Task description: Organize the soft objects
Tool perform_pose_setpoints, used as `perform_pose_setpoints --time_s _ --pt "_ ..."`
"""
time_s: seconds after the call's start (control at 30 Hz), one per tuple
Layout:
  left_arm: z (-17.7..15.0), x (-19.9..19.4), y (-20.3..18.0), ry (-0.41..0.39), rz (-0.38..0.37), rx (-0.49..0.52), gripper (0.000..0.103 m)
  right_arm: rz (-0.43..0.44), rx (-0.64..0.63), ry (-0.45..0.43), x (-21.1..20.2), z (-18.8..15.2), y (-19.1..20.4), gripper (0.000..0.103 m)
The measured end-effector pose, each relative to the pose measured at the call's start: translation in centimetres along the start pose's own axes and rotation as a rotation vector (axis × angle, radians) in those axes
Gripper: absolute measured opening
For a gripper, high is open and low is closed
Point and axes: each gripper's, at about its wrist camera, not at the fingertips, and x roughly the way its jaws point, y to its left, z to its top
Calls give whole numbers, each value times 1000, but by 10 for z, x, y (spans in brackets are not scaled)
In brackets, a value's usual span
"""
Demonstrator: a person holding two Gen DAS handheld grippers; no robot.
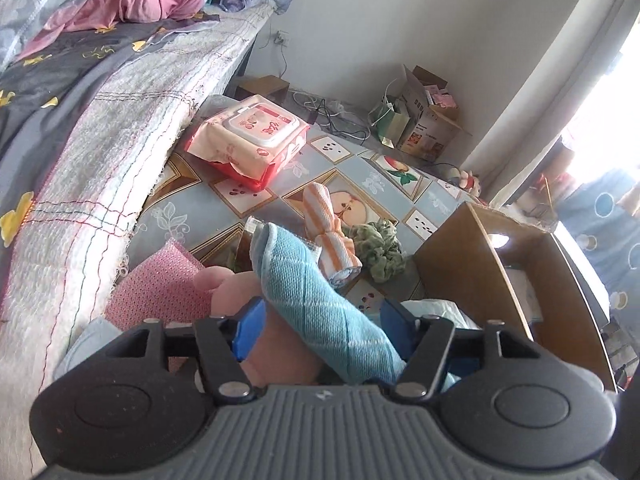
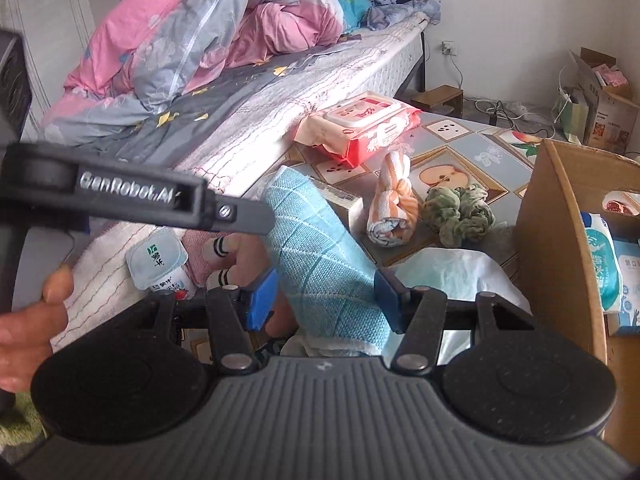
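On the left, the left gripper point(image 1: 316, 330) stands apart around a rolled light-blue woven cloth point(image 1: 316, 300). The right gripper point(image 2: 326, 304) looks clamped on it, near the brown cardboard box point(image 2: 560, 240) at right.

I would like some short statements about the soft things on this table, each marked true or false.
1. The blue towel is rolled up. True.
2. The orange striped towel lies inside the cardboard box. False: it lies on the table beside the green cloth.
3. The wipes pack lies near the bed. True.
4. The green cloth is neatly folded. False: it is crumpled.
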Motion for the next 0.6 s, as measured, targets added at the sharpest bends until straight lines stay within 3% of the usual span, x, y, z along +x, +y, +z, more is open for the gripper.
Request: perform_pose_setpoints --time_s 0.23,0.4,0.5,0.6 --pt "16 28 -6 43 50 -2 60 -32 -74 8 11 1 14 53" --pt "6 17 0 14 33 14 60 -55 -43 23 14 4 6 46" --pt "-5 6 -2 -12 63 97 62 -58 64 33 18 7 -12 33" --pt "-18 2 -8 -23 106 218 65 -19 238 21 19 9 -39 29"
